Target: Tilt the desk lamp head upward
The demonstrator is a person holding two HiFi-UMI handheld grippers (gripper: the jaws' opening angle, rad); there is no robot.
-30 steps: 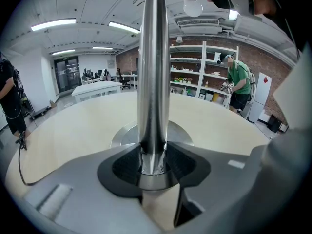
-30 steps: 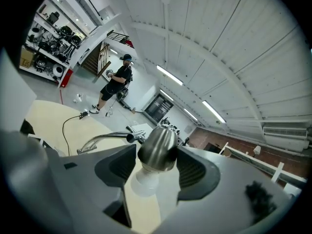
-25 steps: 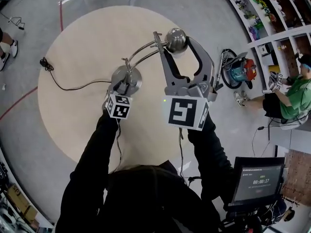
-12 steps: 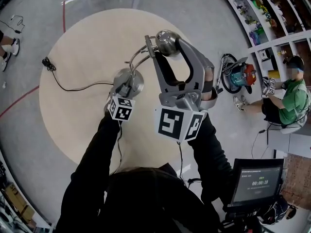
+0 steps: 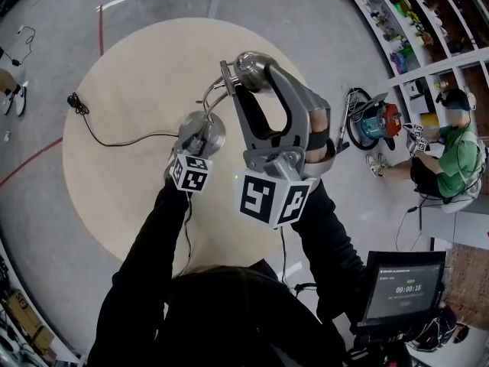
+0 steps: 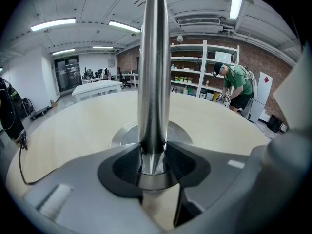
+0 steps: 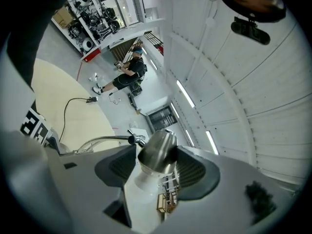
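Observation:
A chrome desk lamp stands on the round wooden table (image 5: 130, 90). Its disc base (image 5: 212, 132) sits near the table's middle, and two curved rods rise to the rounded lamp head (image 5: 250, 61). My left gripper (image 5: 197, 138) is shut on the upright post (image 6: 153, 82) just above the base (image 6: 122, 135), with a pad pressed on each side. My right gripper (image 5: 246, 71) is raised, rolled to one side, and shut on the lamp head (image 7: 158, 150). In the right gripper view the head lies between both pads with the rod joint (image 7: 134, 139) at its left.
The lamp's black cable (image 5: 114, 138) runs left across the table to a plug (image 5: 76, 102) near the rim. A seated person in green (image 5: 458, 151), a red and teal machine (image 5: 374, 113) and shelves (image 5: 412, 14) are on the right. A monitor (image 5: 401, 285) stands at lower right.
My right gripper has swung left and rolled with the lamp head in it, and the head has turned with it. The left gripper and the base have stayed put.

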